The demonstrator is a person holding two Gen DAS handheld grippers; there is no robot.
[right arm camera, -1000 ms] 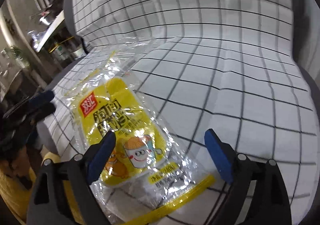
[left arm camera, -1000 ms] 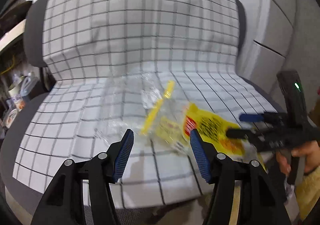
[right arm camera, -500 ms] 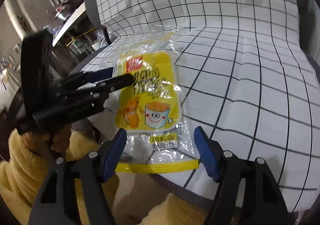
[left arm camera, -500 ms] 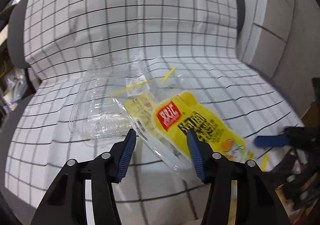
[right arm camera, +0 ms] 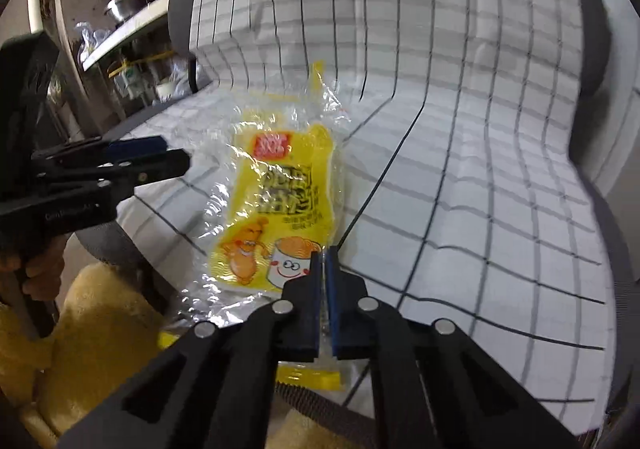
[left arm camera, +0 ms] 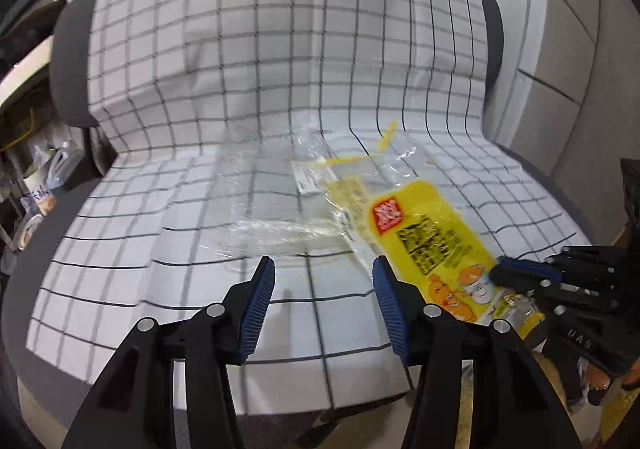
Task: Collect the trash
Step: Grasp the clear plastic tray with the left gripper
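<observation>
Trash here means a yellow wrapper [left arm camera: 434, 245] and a clear crinkly wrapper [left arm camera: 276, 201], both lying on a seat under a checked cloth [left arm camera: 200, 89].

From the left wrist view, the left gripper [left arm camera: 323, 299] hangs just in front of the clear wrapper with its blue pads wide apart and nothing between them. I think it is lined up that way so it can slide in and pinch the clear plastic next. Off to the right, the right gripper [left arm camera: 516, 273] bites the near end of the yellow wrapper.

From the right wrist view, the right gripper [right arm camera: 324, 289] has its pads squeezed together on the bottom edge of the yellow wrapper [right arm camera: 280, 201]. Holding the edge makes sense, because thin plastic is flat and hard to grab in the middle. The rest of the wrapper lies on the cloth, by the seat's front edge.
</observation>
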